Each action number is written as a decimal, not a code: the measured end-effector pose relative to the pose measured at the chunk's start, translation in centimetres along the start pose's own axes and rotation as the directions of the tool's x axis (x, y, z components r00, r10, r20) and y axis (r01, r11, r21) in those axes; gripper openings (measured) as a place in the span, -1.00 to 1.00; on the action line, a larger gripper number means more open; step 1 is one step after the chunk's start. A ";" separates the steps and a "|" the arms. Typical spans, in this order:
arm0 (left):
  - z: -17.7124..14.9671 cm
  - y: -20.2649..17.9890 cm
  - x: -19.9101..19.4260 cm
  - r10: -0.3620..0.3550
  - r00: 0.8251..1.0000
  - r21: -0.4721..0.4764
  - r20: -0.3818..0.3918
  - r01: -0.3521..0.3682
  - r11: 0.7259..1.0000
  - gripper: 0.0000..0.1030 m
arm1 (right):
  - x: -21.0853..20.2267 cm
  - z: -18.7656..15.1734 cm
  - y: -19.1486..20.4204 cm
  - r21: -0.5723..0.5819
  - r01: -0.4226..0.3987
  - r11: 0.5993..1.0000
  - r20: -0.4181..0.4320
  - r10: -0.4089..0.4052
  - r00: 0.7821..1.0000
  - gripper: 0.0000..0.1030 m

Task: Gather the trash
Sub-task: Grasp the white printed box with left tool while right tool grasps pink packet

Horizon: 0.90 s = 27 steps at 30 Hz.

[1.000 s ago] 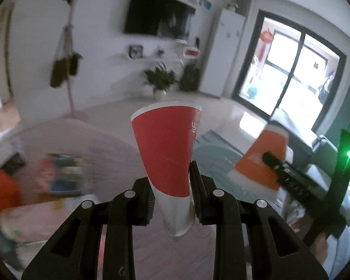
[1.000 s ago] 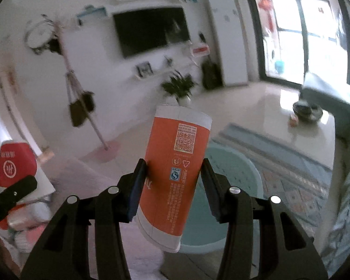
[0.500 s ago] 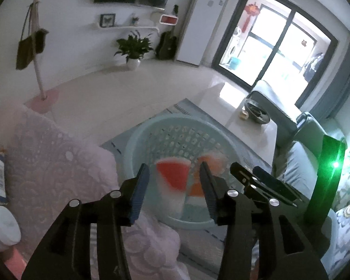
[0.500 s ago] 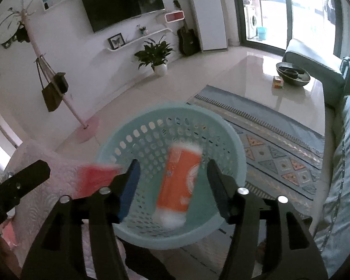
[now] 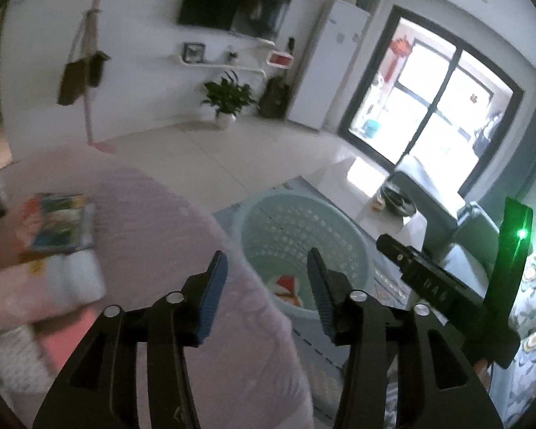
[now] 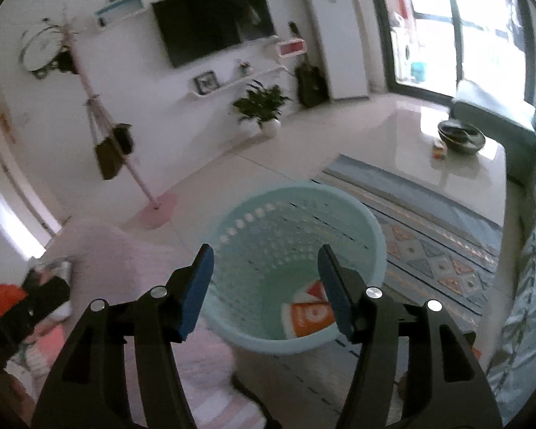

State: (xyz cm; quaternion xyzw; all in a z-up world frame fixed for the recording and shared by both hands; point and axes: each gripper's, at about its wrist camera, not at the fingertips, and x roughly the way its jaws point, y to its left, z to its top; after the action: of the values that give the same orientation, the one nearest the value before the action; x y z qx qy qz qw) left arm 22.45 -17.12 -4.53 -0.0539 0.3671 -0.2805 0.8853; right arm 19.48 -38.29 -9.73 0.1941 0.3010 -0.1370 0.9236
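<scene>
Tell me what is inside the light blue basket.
In the light blue basket lie an orange cup and a red cup. The right gripper's finger covers part of both; the near wall hides some of the floor.

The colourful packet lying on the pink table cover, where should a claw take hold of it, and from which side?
Judging by its flat pose, grip the colourful packet across its near edge, coming in low from the left claw side; blur hides finer detail.

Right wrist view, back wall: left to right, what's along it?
Coat stand with bags → TV → potted plant → guitar → white cabinet → glass doors.
</scene>
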 end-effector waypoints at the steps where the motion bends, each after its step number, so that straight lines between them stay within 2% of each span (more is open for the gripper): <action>1: -0.3 0.3 -1.2 0.018 1.000 -0.005 0.018 -0.018 1.000 0.01 | -0.6 0.0 0.6 -0.011 -0.016 1.000 0.009 0.016 1.000 0.10; 6: -2.3 2.4 -7.8 0.107 0.989 -0.077 0.103 -0.099 0.992 0.26 | -3.8 -0.7 5.5 -0.100 -0.142 0.985 0.043 0.147 0.988 0.11; 10: -4.7 5.3 -12.7 0.256 0.955 -0.196 0.152 -0.225 0.954 0.47 | -5.3 -2.2 9.6 -0.190 -0.216 0.958 0.044 0.228 0.973 0.15; 13: -6.1 8.5 -16.1 0.394 0.905 -0.319 0.162 -0.330 0.889 0.58 | -6.2 -3.9 12.9 -0.261 -0.267 0.928 0.027 0.283 0.959 0.17; 16: -7.5 11.8 -19.2 0.526 0.841 -0.434 0.128 -0.430 0.792 0.58 | -6.5 -5.4 15.1 -0.300 -0.307 0.903 0.004 0.323 0.946 0.18; 18: -8.1 13.4 -20.1 0.574 0.813 -0.483 0.099 -0.465 0.742 0.58 | -6.5 -6.2 16.2 -0.318 -0.328 0.889 -0.013 0.342 0.940 0.19; 19: -8.3 14.7 -20.6 0.603 0.795 -0.520 0.072 -0.486 0.703 0.58 | -6.4 -6.8 16.9 -0.329 -0.336 0.883 -0.028 0.347 0.938 0.19; 20: -8.7 15.9 -20.8 0.617 0.785 -0.563 0.043 -0.492 0.665 0.58 | -6.2 -7.0 17.3 -0.333 -0.341 0.879 -0.037 0.349 0.936 0.19; 21: -9.0 16.9 -20.9 0.615 0.788 -0.595 0.023 -0.483 0.642 0.58 | -6.0 -7.3 17.7 -0.338 -0.348 0.875 -0.051 0.352 0.935 0.19; 24: -9.5 19.6 -20.1 0.603 0.797 -0.660 -0.032 -0.470 0.587 0.58 | -5.8 -7.8 18.4 -0.347 -0.355 0.868 -0.068 0.354 0.933 0.19; 27: -9.8 21.3 -18.7 0.604 0.791 -0.690 -0.095 -0.490 0.533 0.58 | -5.5 -7.8 18.0 -0.347 -0.357 0.867 -0.075 0.354 0.932 0.19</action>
State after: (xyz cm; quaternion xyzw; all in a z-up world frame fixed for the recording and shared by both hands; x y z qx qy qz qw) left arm 14.79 11.84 -6.44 -0.2789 0.3712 0.1722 0.8688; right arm 17.93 -18.12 -7.19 0.0772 0.2838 0.0927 0.9513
